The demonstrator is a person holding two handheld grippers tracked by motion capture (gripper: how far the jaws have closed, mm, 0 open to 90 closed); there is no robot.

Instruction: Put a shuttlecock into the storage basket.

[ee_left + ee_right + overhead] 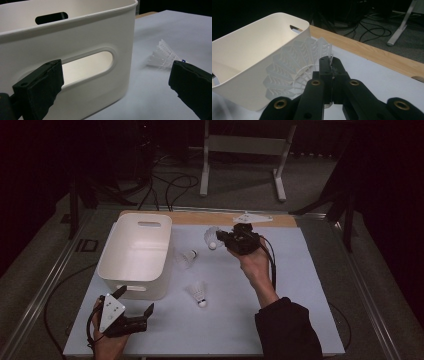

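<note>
Three shuttlecocks are out, and a white bin [135, 255] sits on the left part of the counter [300, 285]. One shuttlecock [294, 67] is held up in the air by the right gripper [331, 72], just to the right of the bin's far end. Its fingers [324, 67] are pressed tight together and pinch the edge of the white skirt. Two more lie on the counter, one [189, 257] close to the bin's right wall and one [198, 293] nearer the person.

A shuttlecock looks very light. The skirt is thin plastic with little holes, so it may bend or crack if it is squeezed hard. The round nose looks firmer and may be a safer place to grab. A pinch on the skirt edge will probably do for a short carry, but it could slip.

The left gripper [134, 306] rests low by the near end of the bin. Its fingers [40, 87] stand wide apart and hold nothing. The bin's handle slot [87, 63] is right in front of them.
</note>
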